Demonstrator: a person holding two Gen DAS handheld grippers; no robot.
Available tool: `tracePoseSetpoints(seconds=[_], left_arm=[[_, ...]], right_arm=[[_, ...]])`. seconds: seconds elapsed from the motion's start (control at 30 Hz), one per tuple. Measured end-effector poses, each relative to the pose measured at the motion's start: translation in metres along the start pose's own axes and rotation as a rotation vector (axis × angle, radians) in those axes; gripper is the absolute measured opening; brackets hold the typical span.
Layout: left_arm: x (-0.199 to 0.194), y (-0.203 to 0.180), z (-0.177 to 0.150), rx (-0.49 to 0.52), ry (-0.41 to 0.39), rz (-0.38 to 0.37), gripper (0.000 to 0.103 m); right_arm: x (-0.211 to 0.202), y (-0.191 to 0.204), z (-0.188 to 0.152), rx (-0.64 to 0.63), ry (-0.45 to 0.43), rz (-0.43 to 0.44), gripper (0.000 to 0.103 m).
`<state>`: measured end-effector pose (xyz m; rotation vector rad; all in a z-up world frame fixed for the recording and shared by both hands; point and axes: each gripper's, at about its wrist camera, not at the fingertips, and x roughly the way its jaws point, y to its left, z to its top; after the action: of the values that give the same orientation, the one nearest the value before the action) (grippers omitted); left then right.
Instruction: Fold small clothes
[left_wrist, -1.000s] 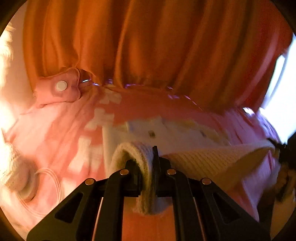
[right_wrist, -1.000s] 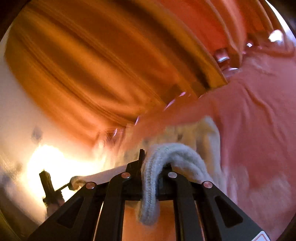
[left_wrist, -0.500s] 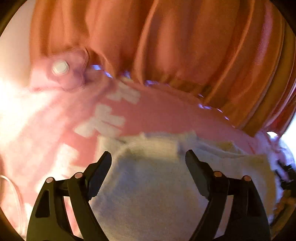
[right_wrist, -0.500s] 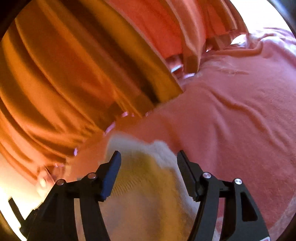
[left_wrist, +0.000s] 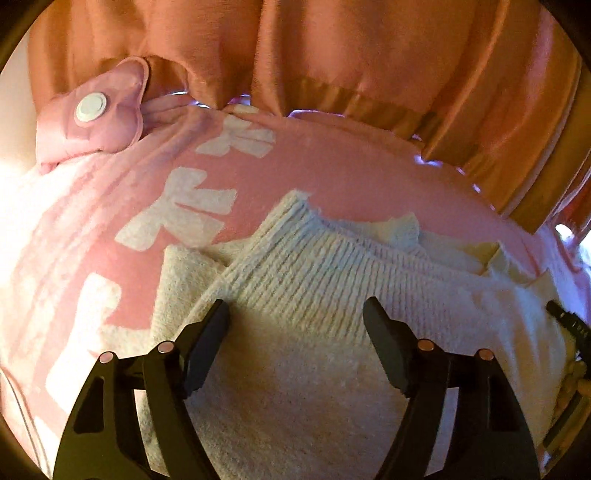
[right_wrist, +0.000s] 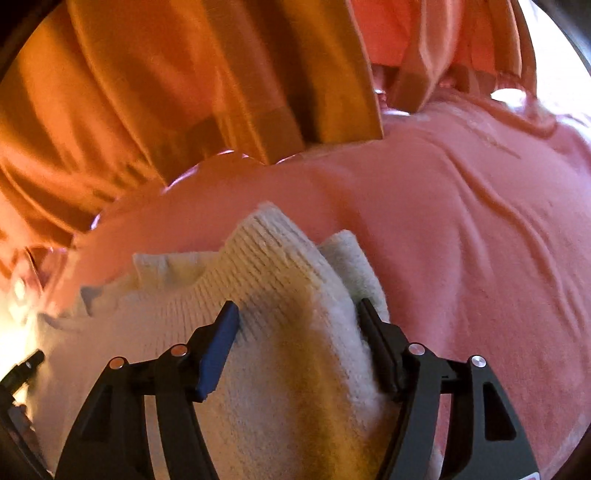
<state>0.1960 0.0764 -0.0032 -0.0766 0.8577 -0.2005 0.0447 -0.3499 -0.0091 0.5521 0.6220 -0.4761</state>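
Observation:
A cream knitted garment (left_wrist: 325, 280) lies folded over on a pink blanket (left_wrist: 332, 170); its ribbed edge faces away from me. My left gripper (left_wrist: 295, 325) is open above its left part, jaws wide apart, holding nothing. The same garment shows in the right wrist view (right_wrist: 280, 280), with a second cream layer beside it. My right gripper (right_wrist: 299, 325) is open above the garment's right end, its fingers straddling the knit without pinching it.
The pink blanket carries white printed shapes (left_wrist: 184, 214) on the left. A pink pad with a white button (left_wrist: 90, 107) lies at the far left. Orange curtains (left_wrist: 332, 55) hang behind the bed, also in the right wrist view (right_wrist: 184, 92).
Both grippers were shut on the garment's ribbed edge a second ago. They have opened and let it go; the garment now lies flat on the blanket.

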Motion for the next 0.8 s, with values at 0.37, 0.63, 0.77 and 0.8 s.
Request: tracePoseSetpoints(seconds=[0.37,0.63,0.77,0.8], left_arm=[[-0.004,0.003,0.003,-0.006,-0.006,0.003,0.073],[0.014,0.032,0.025,-0.183,0.024,-0.057,0.039],[-0.006,0.015,0.023,-0.101,-0.034,-0.029,0.010],[-0.019,0.011,0.026,-0.093,-0.073,-0.042,0.009]], right_arm=[[-0.001,0.000,0.000,0.015,-0.013,-0.002,0.066],[0.006,0.006,0.022,0.060,0.002,0.013,0.033],[0.000,0.019,0.021,0.040,-0.020,0.044,0.009],[-0.014,0.020,0.023,0.046,-0.064,0.084,0.009]])
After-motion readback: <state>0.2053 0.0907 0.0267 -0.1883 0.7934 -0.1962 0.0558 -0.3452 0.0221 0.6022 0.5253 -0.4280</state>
